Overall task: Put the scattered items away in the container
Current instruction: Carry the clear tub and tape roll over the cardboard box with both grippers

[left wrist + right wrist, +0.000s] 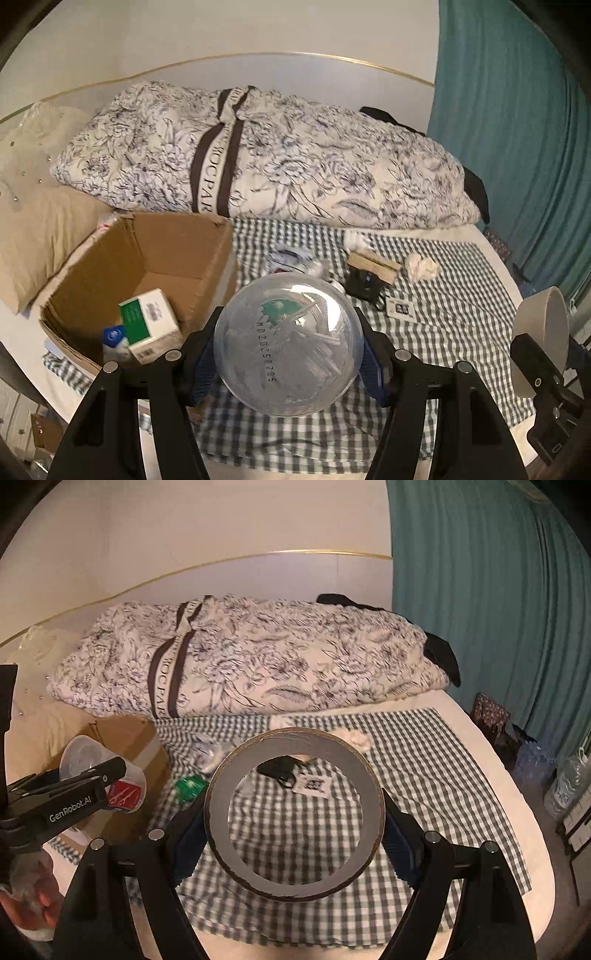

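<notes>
1. A cardboard box [147, 273] sits open on a green-and-white checked cloth [461, 306] spread over a bed. Every place below is given relative to this box.
2. Inside the box, near its front wall, lie a green-and-white carton [151, 323] and a small blue-capped item [113, 338], touching each other.
3. Just right of the box's front corner, the left gripper [291, 354] is clamped on a clear plastic cup [290, 345], its round base facing the camera. From the right wrist view the same cup [101, 775] shows a red label and hangs over the box's right edge.
4. Right of the box, on the cloth, lies crumpled clear plastic wrapping [299, 260].
5. Further right rest a black object [364, 284] and a wooden brush block [373, 266], touching, with a printed card [400, 307] just in front of them.
6. Beyond those lies a crumpled white tissue [421, 267].
7. Farthest right of the box, the right gripper [295, 834] is closed around a roll of tape [295, 818], held up above the cloth.
8. Behind the box, a folded floral duvet [280, 158] lies across the bed.
</notes>
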`<state>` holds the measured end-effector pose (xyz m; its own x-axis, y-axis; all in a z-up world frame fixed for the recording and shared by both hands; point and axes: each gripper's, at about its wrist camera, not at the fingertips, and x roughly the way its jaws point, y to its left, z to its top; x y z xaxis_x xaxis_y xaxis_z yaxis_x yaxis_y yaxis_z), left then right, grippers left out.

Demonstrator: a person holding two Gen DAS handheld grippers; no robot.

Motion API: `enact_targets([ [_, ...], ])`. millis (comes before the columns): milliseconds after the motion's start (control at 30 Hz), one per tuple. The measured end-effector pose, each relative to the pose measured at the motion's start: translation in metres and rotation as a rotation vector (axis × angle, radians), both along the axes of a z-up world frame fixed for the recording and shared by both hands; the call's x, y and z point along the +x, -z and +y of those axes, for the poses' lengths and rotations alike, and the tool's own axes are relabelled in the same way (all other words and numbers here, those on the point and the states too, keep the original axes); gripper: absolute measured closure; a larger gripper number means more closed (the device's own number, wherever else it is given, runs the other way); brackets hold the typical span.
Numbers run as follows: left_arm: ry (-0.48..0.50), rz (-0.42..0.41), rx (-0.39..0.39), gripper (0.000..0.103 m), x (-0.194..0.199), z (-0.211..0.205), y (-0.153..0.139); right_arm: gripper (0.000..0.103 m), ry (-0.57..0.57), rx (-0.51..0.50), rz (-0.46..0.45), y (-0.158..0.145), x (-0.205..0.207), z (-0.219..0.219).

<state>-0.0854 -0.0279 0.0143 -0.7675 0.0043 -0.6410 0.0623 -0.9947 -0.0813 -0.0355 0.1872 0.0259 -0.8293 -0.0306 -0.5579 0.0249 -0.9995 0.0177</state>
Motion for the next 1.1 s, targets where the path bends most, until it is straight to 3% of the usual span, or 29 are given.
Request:
enact_targets([
  [267,-0.066,0.021,0.003,0.037,-0.003,-0.059,-0.019,0.021,-0.082,0.007,0.016,-0.018,-0.014,-0.065],
  [533,-0.129,0.011,-0.008,0.037,-0.01,-0.119,-0.018,0.021,-0.17,0.005,0.005,-0.02,-0.032,-0.132],
  [800,-0.198,-0.027,0.008,0.037,-0.025,-0.175,0.002,0.021,-0.242,0.007,-0.029,-0.008,-0.057,-0.189],
  [1100,-0.247,-0.098,0.027,0.037,-0.042,-0.209,0.039,0.021,-0.345,-0.013,-0.103,0.015,-0.094,-0.247],
])
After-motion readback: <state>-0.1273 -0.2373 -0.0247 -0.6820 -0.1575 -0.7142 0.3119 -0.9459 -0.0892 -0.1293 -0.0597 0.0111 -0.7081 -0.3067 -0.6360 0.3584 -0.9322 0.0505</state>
